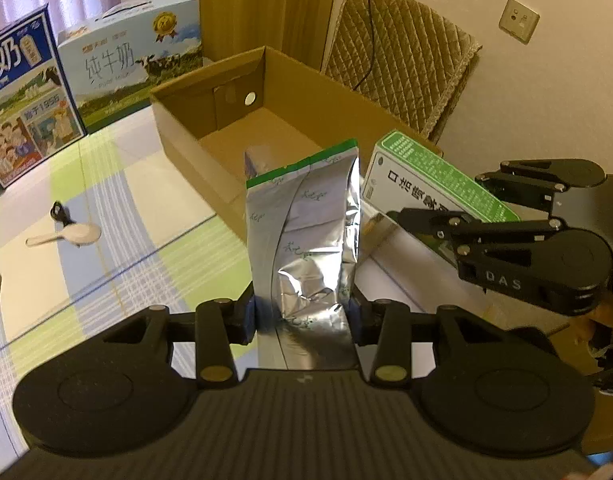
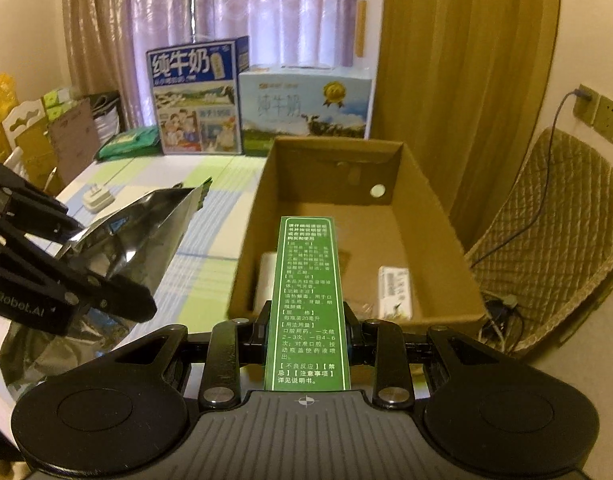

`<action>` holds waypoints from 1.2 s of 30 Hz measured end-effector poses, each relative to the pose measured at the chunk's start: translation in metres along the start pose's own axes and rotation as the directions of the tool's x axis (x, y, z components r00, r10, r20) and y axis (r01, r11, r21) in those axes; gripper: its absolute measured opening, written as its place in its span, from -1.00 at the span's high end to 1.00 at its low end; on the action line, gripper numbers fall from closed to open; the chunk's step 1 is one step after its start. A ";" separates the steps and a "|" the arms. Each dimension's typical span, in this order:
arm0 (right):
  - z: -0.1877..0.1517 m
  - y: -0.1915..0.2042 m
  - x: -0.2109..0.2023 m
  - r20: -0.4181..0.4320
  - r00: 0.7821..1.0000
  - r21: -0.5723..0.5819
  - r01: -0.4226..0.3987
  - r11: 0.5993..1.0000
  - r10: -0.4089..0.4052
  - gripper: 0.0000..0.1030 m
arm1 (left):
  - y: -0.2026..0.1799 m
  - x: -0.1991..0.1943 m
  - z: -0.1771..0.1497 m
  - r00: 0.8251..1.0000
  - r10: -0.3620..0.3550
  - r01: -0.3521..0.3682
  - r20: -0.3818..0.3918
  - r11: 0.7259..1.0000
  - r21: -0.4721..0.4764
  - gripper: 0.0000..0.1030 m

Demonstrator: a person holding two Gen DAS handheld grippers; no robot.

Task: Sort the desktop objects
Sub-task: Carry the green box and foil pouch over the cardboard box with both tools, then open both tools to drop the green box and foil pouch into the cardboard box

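Observation:
My left gripper (image 1: pixel 304 316) is shut on a silver foil pouch (image 1: pixel 306 232) with a green top edge, held upright just short of the open cardboard box (image 1: pixel 194 136). The same pouch (image 2: pixel 138 232) shows at the left of the right wrist view, clamped in the left gripper (image 2: pixel 118 292). My right gripper (image 2: pixel 306 338) is shut on a slim green and white medicine carton (image 2: pixel 308 292) that points over the near wall of the cardboard box (image 2: pixel 250 252). From the left wrist view that carton (image 1: pixel 426 176) sits in the right gripper (image 1: pixel 438 208) beside the box. A white packet (image 2: pixel 394 292) lies inside the box.
Two milk cartons (image 2: pixel 196 96) (image 2: pixel 304 110) stand on the checked tablecloth behind the box. A white spoon-shaped item (image 1: pixel 70 236) and a small black key (image 1: pixel 58 214) lie on the cloth at the left. A white plug adapter (image 2: pixel 98 200) and a quilted chair (image 2: pixel 554 216) are nearby.

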State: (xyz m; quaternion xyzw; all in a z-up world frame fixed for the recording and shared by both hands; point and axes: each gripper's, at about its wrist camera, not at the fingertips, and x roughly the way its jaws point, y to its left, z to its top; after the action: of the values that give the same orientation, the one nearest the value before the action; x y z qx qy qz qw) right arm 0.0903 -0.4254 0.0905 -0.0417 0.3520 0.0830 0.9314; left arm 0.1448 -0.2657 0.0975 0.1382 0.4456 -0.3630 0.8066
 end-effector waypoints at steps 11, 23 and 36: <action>0.033 -0.050 0.019 0.016 0.999 0.044 0.033 0.998 -0.034 0.46 | -0.006 0.023 0.059 0.999 -0.026 0.028 0.023 0.997 -0.067 0.28; 0.051 -0.086 0.060 -0.003 0.999 0.088 0.038 0.995 -0.038 0.46 | 0.006 0.069 0.103 1.000 -0.013 0.017 0.024 0.984 -0.180 0.28; 0.051 -0.101 0.090 -0.019 0.999 0.119 0.028 0.992 -0.026 0.46 | 0.022 0.107 0.116 1.000 0.008 -0.002 0.020 0.959 -0.283 0.28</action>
State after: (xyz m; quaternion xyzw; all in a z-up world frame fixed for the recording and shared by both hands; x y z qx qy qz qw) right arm 0.2084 -0.5062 0.0709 0.0087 0.3639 0.0490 0.9301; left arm 0.2685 -0.3631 0.0732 0.0186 0.4840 -0.2951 0.8236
